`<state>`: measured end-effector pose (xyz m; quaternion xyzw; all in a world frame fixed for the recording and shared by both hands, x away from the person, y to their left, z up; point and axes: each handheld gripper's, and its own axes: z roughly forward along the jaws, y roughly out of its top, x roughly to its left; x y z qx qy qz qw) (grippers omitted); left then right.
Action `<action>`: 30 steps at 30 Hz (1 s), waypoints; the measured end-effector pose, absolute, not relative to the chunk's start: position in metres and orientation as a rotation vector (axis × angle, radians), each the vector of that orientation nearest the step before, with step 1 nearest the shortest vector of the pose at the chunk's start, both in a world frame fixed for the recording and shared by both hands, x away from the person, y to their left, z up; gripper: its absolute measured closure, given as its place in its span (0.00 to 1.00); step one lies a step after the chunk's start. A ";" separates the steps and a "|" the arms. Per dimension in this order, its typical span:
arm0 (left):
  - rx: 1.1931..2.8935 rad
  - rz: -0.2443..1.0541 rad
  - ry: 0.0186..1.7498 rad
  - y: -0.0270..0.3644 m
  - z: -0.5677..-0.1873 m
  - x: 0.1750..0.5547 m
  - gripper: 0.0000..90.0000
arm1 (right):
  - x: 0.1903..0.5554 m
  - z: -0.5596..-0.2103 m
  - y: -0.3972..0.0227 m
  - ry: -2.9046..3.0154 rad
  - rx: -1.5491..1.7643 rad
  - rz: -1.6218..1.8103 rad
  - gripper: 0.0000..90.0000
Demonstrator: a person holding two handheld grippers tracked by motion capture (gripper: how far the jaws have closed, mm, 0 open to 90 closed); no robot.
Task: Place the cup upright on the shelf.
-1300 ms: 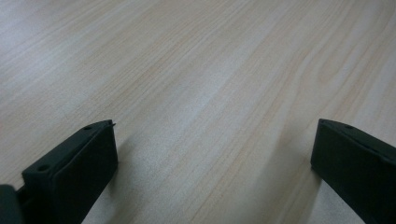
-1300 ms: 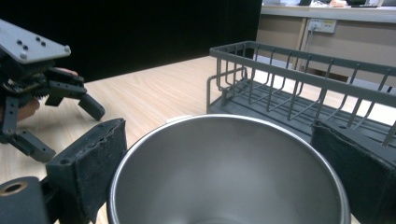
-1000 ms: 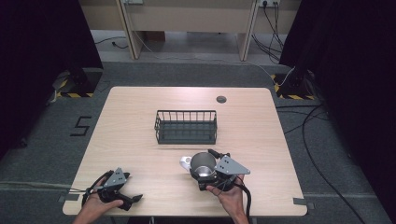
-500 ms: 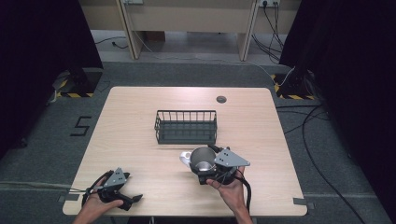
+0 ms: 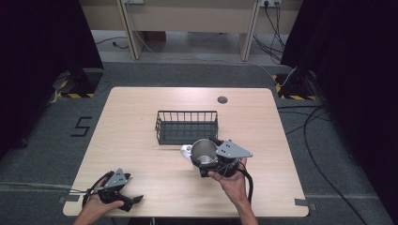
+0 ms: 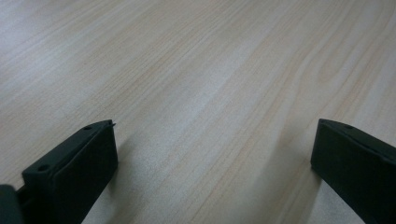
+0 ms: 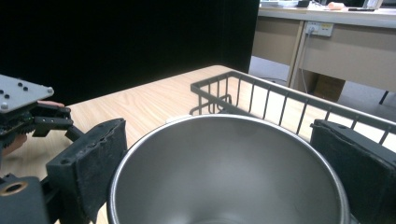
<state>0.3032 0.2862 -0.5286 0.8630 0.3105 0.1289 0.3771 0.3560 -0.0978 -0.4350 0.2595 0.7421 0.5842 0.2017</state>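
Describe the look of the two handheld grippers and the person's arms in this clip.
Both the left gripper and the right gripper are black, each topped by a grey three-cornered plate and trailing a black cable. Their jaws are blocky black pads with small screw holes. The person's forearms are bare, with no sleeves or gloves showing.

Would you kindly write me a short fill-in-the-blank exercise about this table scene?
1. The right gripper holds a metal ____.
2. The wire basket has ____ inside it.
3. The left gripper has its jaws ____ above bare table.
4. The cup is held just in front of the ____.

Missing words: cup; nothing; open; basket
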 end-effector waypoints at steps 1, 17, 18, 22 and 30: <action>2.207 0.330 0.794 0.286 -0.529 0.303 0.00 | 0.357 -0.434 -0.098 2.072 0.724 1.632 0.07; 2.207 0.329 0.794 0.286 -0.529 0.303 0.00 | 0.376 -0.407 -0.091 2.087 0.708 1.650 0.07; 2.206 0.329 0.794 0.286 -0.529 0.303 0.00 | 0.378 -0.405 -0.090 2.088 0.707 1.652 0.07; 2.207 0.330 0.792 0.286 -0.529 0.303 0.00 | 0.383 -0.399 -0.088 2.086 0.707 1.660 0.07; 2.204 0.329 0.794 0.286 -0.529 0.303 0.00 | 0.397 -0.385 -0.083 2.088 0.711 1.667 0.07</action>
